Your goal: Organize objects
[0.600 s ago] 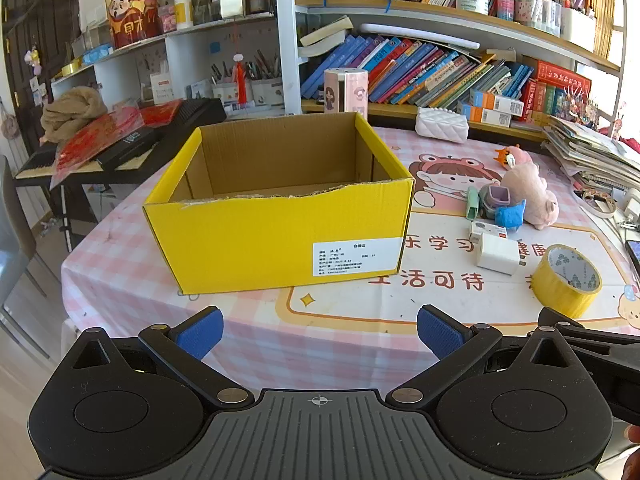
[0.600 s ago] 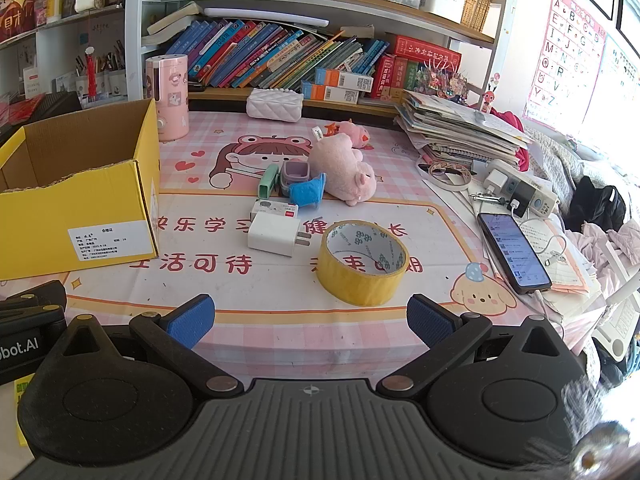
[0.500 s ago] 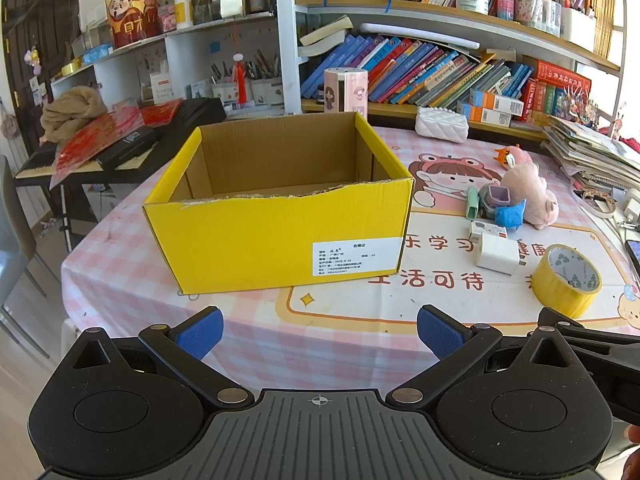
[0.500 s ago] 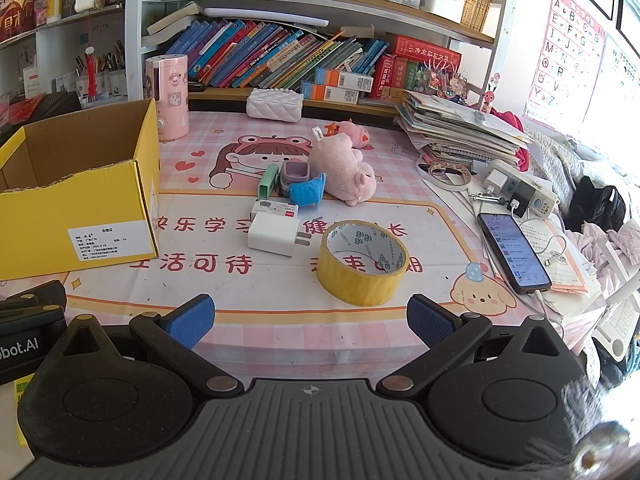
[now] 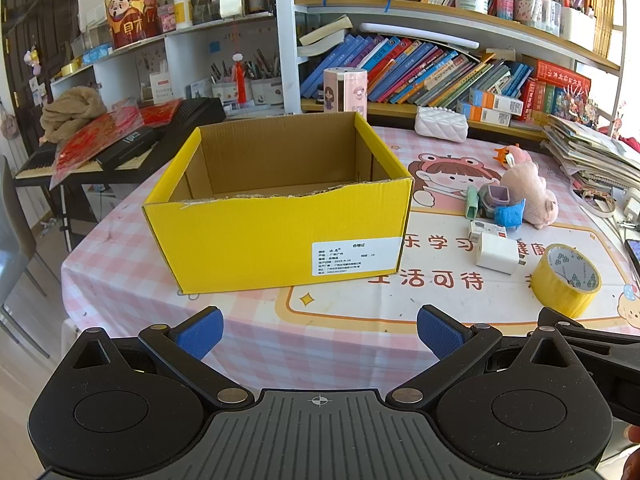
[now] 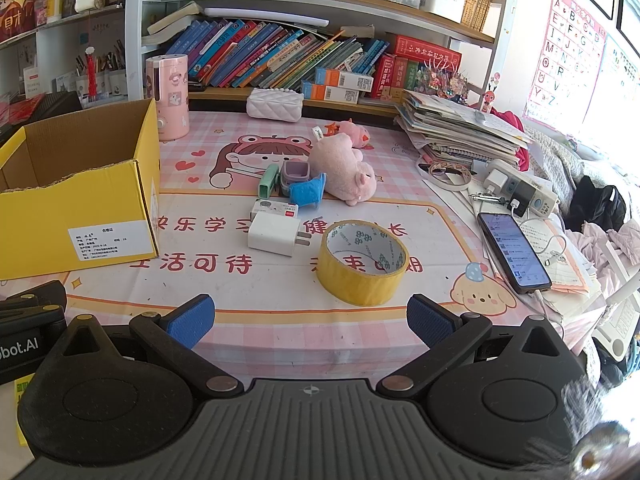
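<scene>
An open yellow cardboard box (image 5: 280, 236) (image 6: 76, 216) stands on the pink checked tablecloth, its inside looking empty. To its right lie a yellow tape roll (image 6: 362, 266) (image 5: 566, 280), a white charger (image 6: 274, 234) (image 5: 498, 254), a small white and red packet (image 6: 274, 209), a green eraser-like piece (image 6: 268, 180), a grey-purple cup (image 6: 296, 174), a blue piece (image 6: 308, 196) and a pink plush pig (image 6: 344, 170) (image 5: 528, 194). My left gripper (image 5: 318, 330) hovers open before the box. My right gripper (image 6: 310, 318) hovers open before the tape roll. Neither holds anything.
A pink canister (image 6: 166, 96) and a white quilted pouch (image 6: 274, 104) sit at the table's back, against a bookshelf (image 6: 280, 56). A paper stack (image 6: 460, 132), a power strip (image 6: 520, 190) and a phone (image 6: 514, 250) crowd the right edge. A keyboard (image 5: 120, 140) stands left of the table.
</scene>
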The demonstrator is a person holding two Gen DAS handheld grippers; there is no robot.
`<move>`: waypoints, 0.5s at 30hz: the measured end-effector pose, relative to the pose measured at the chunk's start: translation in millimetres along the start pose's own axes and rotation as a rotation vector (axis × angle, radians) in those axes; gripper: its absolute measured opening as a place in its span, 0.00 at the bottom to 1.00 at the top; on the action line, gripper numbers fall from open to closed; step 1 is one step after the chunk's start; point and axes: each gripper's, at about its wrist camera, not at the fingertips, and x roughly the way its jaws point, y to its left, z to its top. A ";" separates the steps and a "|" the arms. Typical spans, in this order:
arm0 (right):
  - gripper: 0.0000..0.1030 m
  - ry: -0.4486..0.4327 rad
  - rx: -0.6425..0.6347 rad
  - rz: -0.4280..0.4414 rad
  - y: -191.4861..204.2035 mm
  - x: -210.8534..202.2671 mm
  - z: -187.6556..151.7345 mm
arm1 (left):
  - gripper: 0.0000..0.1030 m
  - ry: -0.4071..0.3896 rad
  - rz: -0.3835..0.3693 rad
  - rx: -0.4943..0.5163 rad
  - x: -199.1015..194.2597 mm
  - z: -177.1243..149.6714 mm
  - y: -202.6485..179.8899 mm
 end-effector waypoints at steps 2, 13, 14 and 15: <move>1.00 0.000 0.000 0.000 -0.3 0.0 -0.2 | 1.00 0.000 0.000 0.000 0.0 -0.1 -0.2; 1.00 -0.001 0.000 0.000 -1.8 -1.5 -1.3 | 1.00 0.005 0.000 0.005 -1.5 -0.5 -1.9; 1.00 -0.002 0.000 0.000 -1.8 -1.6 -1.4 | 1.00 0.004 -0.001 0.004 -1.8 -0.7 -2.0; 1.00 -0.002 0.000 0.001 -1.8 -1.7 -1.5 | 1.00 0.004 -0.001 0.004 -2.0 -0.8 -1.7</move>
